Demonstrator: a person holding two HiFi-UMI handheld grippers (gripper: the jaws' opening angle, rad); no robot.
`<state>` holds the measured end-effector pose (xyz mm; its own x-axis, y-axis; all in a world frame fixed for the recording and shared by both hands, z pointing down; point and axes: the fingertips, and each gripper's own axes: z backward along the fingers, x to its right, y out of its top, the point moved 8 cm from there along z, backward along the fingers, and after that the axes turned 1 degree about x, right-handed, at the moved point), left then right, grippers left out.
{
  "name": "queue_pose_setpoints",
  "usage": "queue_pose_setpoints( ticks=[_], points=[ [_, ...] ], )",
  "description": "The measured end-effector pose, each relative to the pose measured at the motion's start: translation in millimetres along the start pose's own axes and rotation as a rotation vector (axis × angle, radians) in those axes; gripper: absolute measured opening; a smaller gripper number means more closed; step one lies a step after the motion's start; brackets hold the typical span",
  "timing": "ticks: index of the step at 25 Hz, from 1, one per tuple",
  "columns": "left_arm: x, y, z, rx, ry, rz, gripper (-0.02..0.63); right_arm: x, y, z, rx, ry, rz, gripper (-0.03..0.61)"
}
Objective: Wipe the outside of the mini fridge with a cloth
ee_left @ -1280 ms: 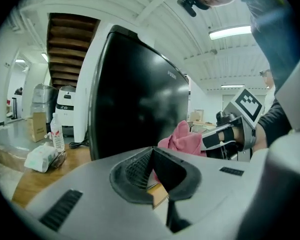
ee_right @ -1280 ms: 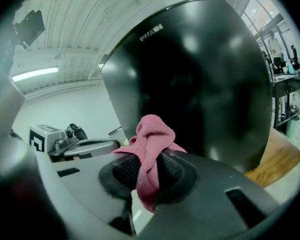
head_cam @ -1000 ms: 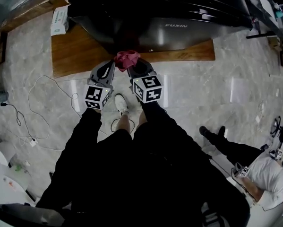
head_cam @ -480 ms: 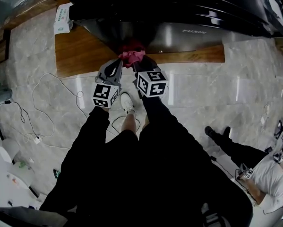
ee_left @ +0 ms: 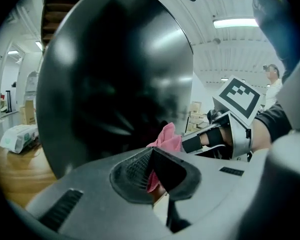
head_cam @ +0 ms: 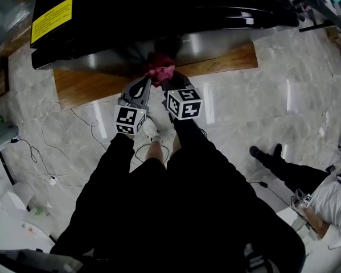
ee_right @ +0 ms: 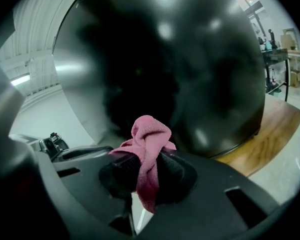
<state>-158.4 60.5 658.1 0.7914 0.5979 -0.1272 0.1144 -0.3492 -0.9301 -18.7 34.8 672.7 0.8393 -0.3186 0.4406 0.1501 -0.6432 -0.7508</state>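
Head view only gives the rough idea. The left claw [head_cam: 143, 85] and right claw [head_cam: 165, 84] meet nose to nose at the pink cloth [head_cam: 160, 73]. The cloth is bunched against the bottom of the mini fridge [head_cam: 159, 16] front, about over the middle of the bench [head_cam: 85, 84] front edge. You can't really read the grips from up there.

The right gripper view sorts that out. The right claw [ee_right: 148, 170] is clamped tight on the cloth [ee_right: 147, 144], with a knot sticking up past the pads and a tail hanging below. The shiny dark fridge door fills most of the rest.

In the left gripper view the left claw [ee_left: 152, 166] is closed too, with just a thin sliver of pink pinched between the pads. More cloth pokes up behind it, next to the right claw's marker cube [ee_left: 237, 96]. That view also catches a white pack [ee_left: 17, 136] by the bench's left end, which the head view doesn't show.

Versus half a second ago, claws and cloth sit at the same low spot on the fridge front. The head view has swung though, so the yellow label [head_cam: 52, 20] has slid toward the left and the brand lettering on the door is out of sight.
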Motion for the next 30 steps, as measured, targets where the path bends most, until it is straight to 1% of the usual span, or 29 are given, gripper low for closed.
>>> queue_pose_setpoints(
  ticks=[4, 10, 13, 17, 19, 22, 25, 30],
  points=[
    [33, 10, -36, -0.011, -0.049, -0.022, 0.005, 44, 10, 22, 0.020, -0.036, -0.028, 0.058],
    [81, 25, -93, -0.012, -0.091, -0.038, 0.005, 122, 26, 51, 0.025, -0.095, -0.057, 0.058],
    [101, 34, -118, -0.013, -0.117, -0.043, 0.005, 152, 35, 64, 0.029, -0.126, -0.051, 0.058],
    [130, 47, -148, -0.012, -0.149, -0.046, 0.005, 185, 46, 78, 0.020, -0.143, -0.018, 0.058],
    [141, 54, -159, -0.011, -0.159, -0.050, 0.005, 200, 51, 84, 0.019, -0.152, -0.025, 0.058],
    [151, 64, -168, -0.010, -0.164, -0.058, 0.005, 215, 56, 90, 0.025, -0.158, -0.033, 0.058],
    [160, 78, -166, -0.016, -0.175, -0.063, 0.005, 220, 66, 104, 0.043, -0.147, -0.014, 0.058],
    [185, 115, -138, -0.022, -0.233, -0.066, 0.005, 210, 97, 163, 0.112, -0.092, 0.061, 0.058]
  ],
)
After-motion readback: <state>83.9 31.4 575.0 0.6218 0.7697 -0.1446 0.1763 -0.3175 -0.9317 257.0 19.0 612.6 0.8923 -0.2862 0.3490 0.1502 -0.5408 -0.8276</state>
